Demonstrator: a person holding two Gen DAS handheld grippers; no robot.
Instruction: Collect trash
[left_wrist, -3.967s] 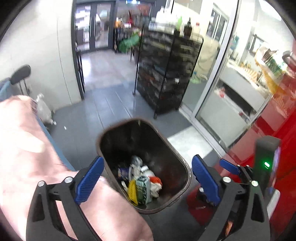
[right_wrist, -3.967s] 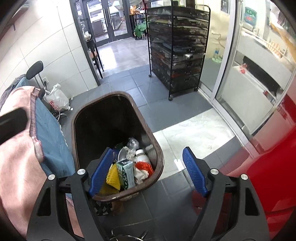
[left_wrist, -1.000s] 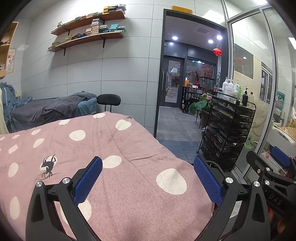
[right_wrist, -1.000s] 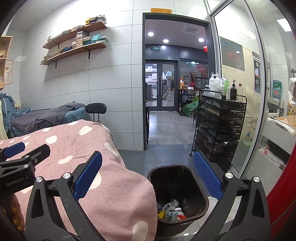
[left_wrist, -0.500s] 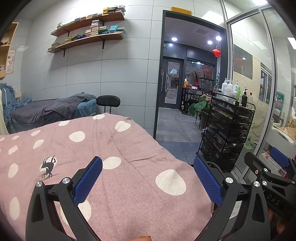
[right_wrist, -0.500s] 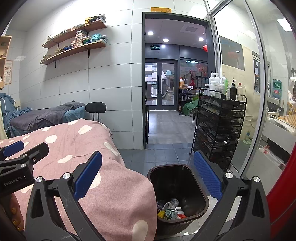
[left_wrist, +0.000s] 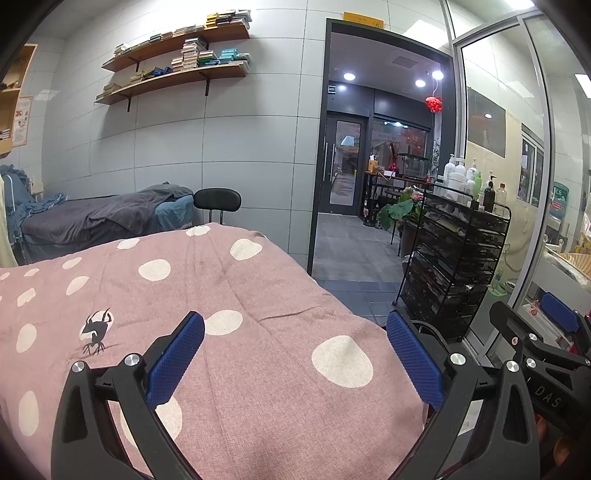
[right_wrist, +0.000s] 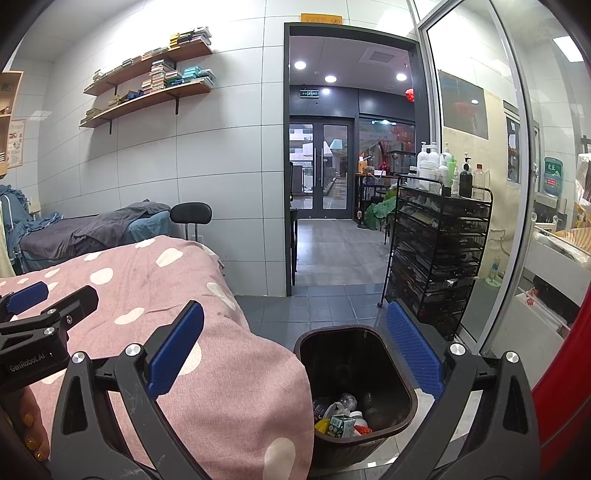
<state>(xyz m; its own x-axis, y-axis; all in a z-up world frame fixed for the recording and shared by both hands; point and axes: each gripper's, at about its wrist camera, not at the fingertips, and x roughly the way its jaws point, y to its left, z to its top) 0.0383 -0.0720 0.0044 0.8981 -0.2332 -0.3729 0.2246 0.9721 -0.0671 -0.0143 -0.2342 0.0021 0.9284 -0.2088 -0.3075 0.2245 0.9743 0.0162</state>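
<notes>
Both claws are held level, pointing down the room toward the doorway. The left claw (left_wrist: 293, 363) gapes wide and empty over the pink polka-dot bedspread (left_wrist: 229, 295). The right claw (right_wrist: 294, 354) is equally spread and empty, the dark trash bin (right_wrist: 400, 380) at its 6 o'clock holding collected trash (right_wrist: 341, 421). "GenRobot.AI" and "DAS" mark the claw bodies.

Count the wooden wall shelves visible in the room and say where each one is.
2. The upper shelf and the lower shelf are mounted one above the other on the white tiled wall, left of the doorway, both stacked with books. Others may be out of frame.
</notes>
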